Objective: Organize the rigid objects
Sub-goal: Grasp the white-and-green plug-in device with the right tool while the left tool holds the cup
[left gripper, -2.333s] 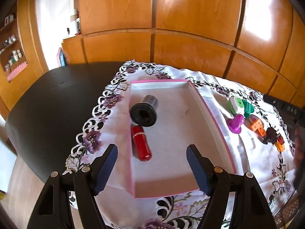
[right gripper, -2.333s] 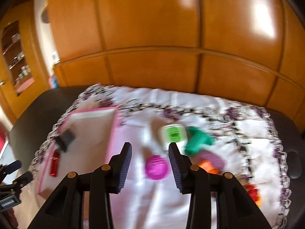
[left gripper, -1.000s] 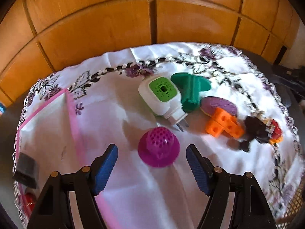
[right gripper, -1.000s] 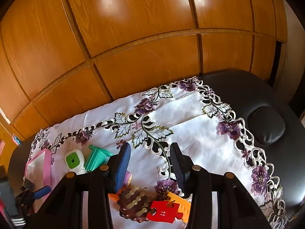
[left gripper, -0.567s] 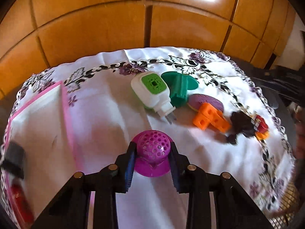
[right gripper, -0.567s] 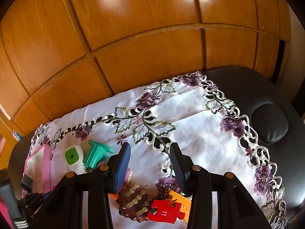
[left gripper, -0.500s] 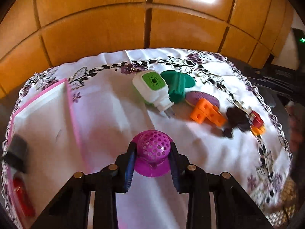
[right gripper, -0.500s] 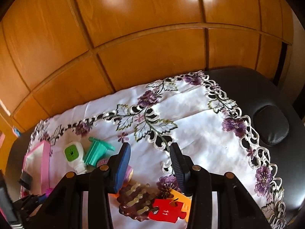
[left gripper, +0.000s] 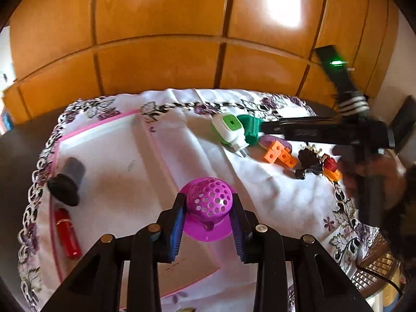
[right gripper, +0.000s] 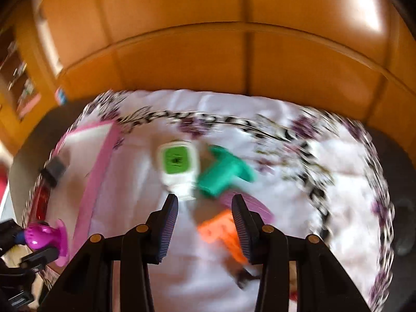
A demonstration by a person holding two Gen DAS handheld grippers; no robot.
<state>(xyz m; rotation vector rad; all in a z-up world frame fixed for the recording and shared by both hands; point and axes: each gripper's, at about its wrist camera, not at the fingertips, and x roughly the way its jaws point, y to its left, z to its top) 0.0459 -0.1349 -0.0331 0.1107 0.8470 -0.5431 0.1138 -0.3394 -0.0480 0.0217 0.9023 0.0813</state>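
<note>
My left gripper [left gripper: 206,219] is shut on a magenta perforated strainer [left gripper: 208,202], held above the near right part of the pink-rimmed tray [left gripper: 153,145]. The tray holds a black-and-grey cylinder [left gripper: 67,182] and a red tube [left gripper: 66,231]. My right gripper [right gripper: 204,222] is open and empty, above the cloth just short of a white-and-green plug-in device [right gripper: 178,167], a green plastic part [right gripper: 223,173], a purple disc [right gripper: 249,204] and an orange block [right gripper: 221,228]. The right wrist view is blurred. The strainer also shows there [right gripper: 43,235].
The floral white tablecloth [left gripper: 260,189] covers a black table in front of wooden cabinet doors [left gripper: 161,59]. A dark toy with red and orange pieces [left gripper: 316,162] lies at the cloth's right edge. The right gripper's body [left gripper: 325,132] reaches over the objects.
My left gripper closed on the strainer, lifted it and carried it left over the tray. My right gripper swung left and down toward the plug-in device and green part.
</note>
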